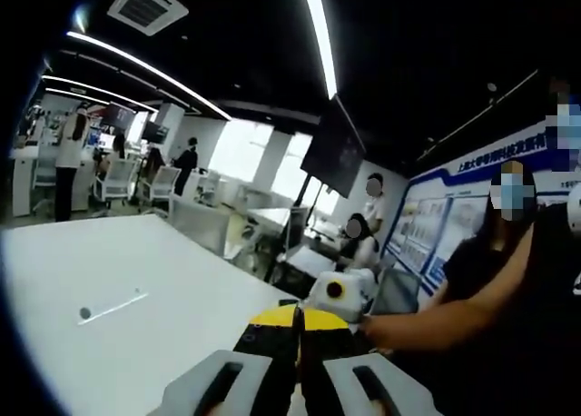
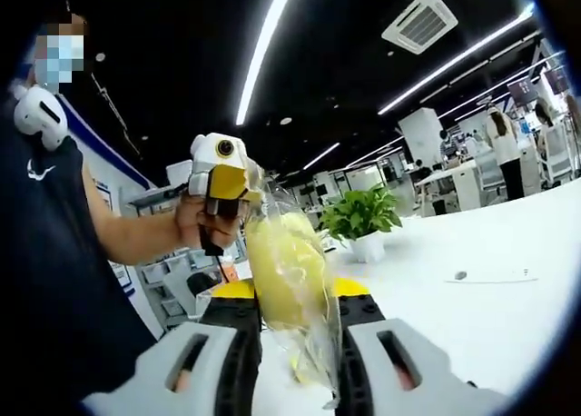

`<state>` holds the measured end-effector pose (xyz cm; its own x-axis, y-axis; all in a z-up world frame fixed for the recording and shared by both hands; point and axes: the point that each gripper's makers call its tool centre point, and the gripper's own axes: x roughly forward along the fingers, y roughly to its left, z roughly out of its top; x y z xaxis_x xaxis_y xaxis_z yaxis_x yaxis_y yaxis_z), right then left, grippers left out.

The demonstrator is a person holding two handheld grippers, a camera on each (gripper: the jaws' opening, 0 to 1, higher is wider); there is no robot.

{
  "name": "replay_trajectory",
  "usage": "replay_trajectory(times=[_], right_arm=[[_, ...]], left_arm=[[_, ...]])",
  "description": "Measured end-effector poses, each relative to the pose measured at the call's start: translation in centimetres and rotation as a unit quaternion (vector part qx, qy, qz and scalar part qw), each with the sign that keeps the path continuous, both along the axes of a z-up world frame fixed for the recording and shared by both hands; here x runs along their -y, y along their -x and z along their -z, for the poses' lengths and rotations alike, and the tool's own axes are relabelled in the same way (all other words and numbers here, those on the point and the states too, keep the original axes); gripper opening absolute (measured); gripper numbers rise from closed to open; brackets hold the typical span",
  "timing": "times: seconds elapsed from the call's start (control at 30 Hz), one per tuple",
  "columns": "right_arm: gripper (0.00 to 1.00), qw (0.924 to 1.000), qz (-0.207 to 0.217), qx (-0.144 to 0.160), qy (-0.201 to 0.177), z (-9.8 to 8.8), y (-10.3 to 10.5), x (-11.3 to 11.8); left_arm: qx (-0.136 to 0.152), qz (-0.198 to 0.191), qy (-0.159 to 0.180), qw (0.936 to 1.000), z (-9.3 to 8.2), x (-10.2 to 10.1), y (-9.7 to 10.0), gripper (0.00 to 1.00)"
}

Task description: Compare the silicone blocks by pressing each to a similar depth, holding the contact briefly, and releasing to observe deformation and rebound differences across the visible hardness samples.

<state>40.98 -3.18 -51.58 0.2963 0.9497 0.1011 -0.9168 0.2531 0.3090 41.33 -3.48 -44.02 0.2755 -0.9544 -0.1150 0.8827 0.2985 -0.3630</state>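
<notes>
- The right gripper point(image 2: 295, 361) is clenching a clear bag point(image 2: 304, 298) holding a yellow silicone block point(image 2: 281, 271), rising toward twelve o'clock.
- The left gripper point(image 2: 222, 184) is gripping the bag's top at ten o'clock.
- In the left gripper view, its jaws are sitting nearly closed above the white table point(image 1: 118, 298).

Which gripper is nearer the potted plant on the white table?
Right, as far as these views tell. The right gripper points toward the potted plant; the left gripper is raised farther to the side.

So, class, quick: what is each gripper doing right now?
Left gripper: jaws closed together, nothing seen between them.
Right gripper: shut on the clear bag with yellow contents.
</notes>
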Motion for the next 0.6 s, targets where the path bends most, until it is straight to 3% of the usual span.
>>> replay_trajectory(times=[0.6], right_arm=[[0.12, 0.9974, -0.043, -0.058, 0.006, 0.1, 1.2, -0.8]], left_arm=[[0.047, 0.012, -0.002, 0.9988, 0.2, -0.5, 0.4, 0.00]])
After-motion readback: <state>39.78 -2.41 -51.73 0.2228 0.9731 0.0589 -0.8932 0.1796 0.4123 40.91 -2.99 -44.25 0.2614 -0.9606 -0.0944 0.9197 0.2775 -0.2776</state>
